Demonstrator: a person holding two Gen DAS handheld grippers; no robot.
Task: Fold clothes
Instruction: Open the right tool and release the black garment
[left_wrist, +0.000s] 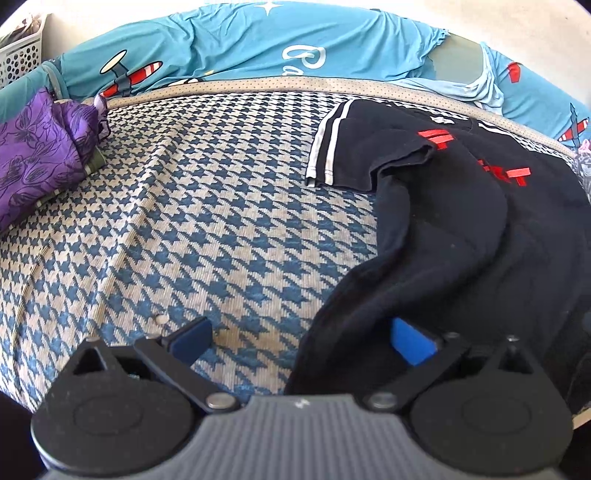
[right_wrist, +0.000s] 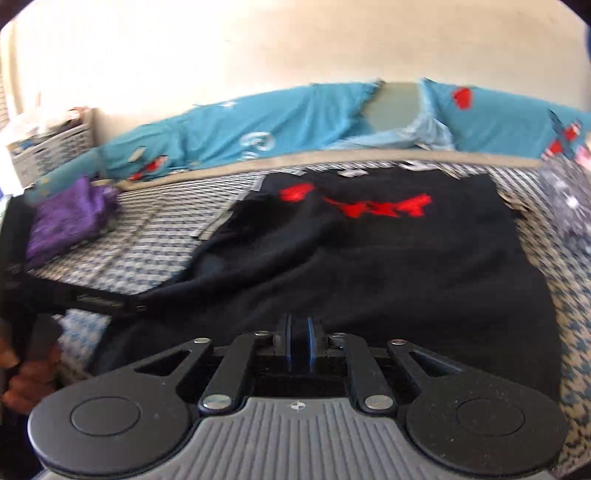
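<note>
A black T-shirt (left_wrist: 461, 236) with red lettering and a white-striped sleeve lies on the houndstooth bed cover, at the right of the left wrist view. My left gripper (left_wrist: 303, 339) is open at the shirt's near left edge; its right blue pad (left_wrist: 412, 341) is against the black cloth and its left pad lies over the bare cover. In the blurred right wrist view the shirt (right_wrist: 369, 258) spreads ahead. My right gripper (right_wrist: 300, 343) is shut, its pads pinching the shirt's near hem.
The blue-and-cream houndstooth cover (left_wrist: 207, 229) spreads to the left. A purple floral garment (left_wrist: 40, 155) lies at the far left. Turquoise printed bedding (left_wrist: 258, 40) runs along the back, with a white perforated basket (left_wrist: 20, 55) in the corner. A person's hand (right_wrist: 29, 373) shows at the lower left.
</note>
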